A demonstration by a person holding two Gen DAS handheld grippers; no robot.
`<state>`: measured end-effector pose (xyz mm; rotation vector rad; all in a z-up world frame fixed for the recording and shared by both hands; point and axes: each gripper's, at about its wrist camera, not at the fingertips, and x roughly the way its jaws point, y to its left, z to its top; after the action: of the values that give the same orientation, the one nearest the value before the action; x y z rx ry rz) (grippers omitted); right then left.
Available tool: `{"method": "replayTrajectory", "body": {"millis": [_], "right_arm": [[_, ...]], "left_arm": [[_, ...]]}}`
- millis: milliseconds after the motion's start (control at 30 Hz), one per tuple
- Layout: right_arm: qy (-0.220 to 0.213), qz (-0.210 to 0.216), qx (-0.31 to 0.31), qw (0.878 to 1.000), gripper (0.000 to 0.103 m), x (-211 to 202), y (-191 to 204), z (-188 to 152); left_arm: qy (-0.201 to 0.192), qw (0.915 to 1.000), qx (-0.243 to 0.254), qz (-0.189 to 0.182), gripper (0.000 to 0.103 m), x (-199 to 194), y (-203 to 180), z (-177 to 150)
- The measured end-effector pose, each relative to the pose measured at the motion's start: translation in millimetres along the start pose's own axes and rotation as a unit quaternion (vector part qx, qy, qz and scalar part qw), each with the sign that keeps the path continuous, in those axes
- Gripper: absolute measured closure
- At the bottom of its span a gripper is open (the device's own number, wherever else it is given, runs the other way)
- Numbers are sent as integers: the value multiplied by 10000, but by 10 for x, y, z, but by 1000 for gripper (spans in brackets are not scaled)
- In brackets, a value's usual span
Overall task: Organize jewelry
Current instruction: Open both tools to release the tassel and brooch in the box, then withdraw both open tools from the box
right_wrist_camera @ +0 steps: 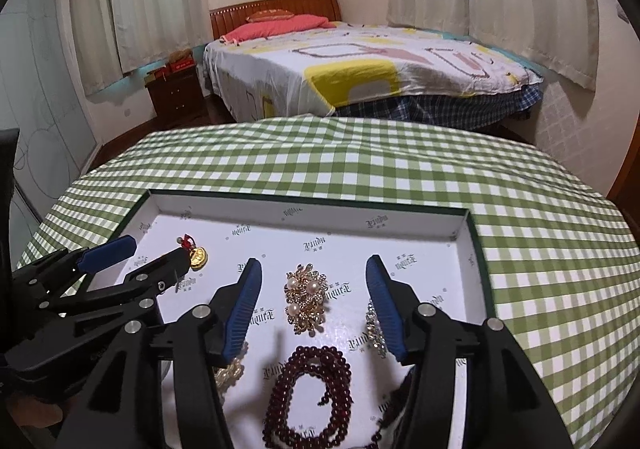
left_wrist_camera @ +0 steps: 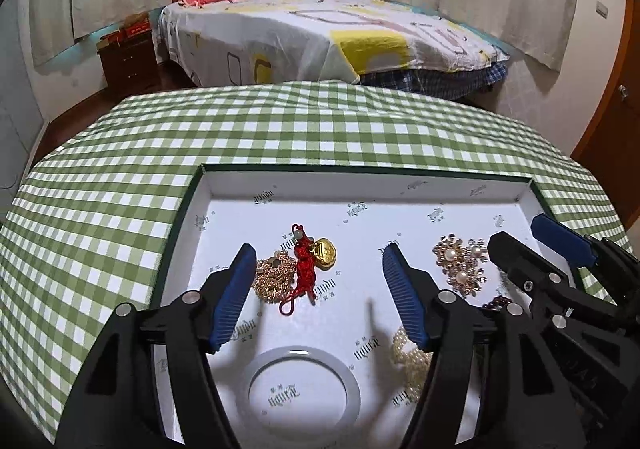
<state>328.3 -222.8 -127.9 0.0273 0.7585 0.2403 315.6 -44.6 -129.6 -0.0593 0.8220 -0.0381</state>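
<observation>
A shallow white box tray (left_wrist_camera: 360, 177) (right_wrist_camera: 304, 205) lies on the green checked tablecloth and holds the jewelry. My left gripper (left_wrist_camera: 320, 257) hangs open above a red cord charm (left_wrist_camera: 303, 261) with a gold pendant (left_wrist_camera: 323, 253) and a gold chain (left_wrist_camera: 272, 276); nothing is between its fingers. A white bangle (left_wrist_camera: 303, 389) lies near the camera, and a pearl bracelet (left_wrist_camera: 408, 361) sits partly behind the right finger. My right gripper (right_wrist_camera: 312, 269) is open over a gold pearl brooch (right_wrist_camera: 306, 299), clear of it. A dark red bead bracelet (right_wrist_camera: 308, 393) lies below, and a crystal piece (right_wrist_camera: 374, 323) is half hidden.
The green checked tablecloth (left_wrist_camera: 280, 129) covers the table around the tray. Beyond the table's far edge stand a bed (left_wrist_camera: 320, 29) and a wooden nightstand (left_wrist_camera: 128, 57). In each wrist view the other gripper (left_wrist_camera: 560, 249) (right_wrist_camera: 120, 261) shows over the tray's side.
</observation>
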Motion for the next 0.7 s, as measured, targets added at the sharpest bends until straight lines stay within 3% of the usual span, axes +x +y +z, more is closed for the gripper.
{"method": "replayTrajectory", "body": {"millis": [200, 467, 700], "right_arm": [[-243, -34, 15, 9997, 47, -289, -10, -59], [-567, -148, 36, 9983, 44, -729, -62, -234], [-660, -323, 88, 9973, 43, -1018, -138, -503]], "left_arm": [[-369, 9992, -100, -87, 34, -350, 36, -75], [-1189, 9927, -170, -79, 27, -964, 20, -315], [-1517, 9884, -89, -48, 25, -1243, -4, -571]]}}
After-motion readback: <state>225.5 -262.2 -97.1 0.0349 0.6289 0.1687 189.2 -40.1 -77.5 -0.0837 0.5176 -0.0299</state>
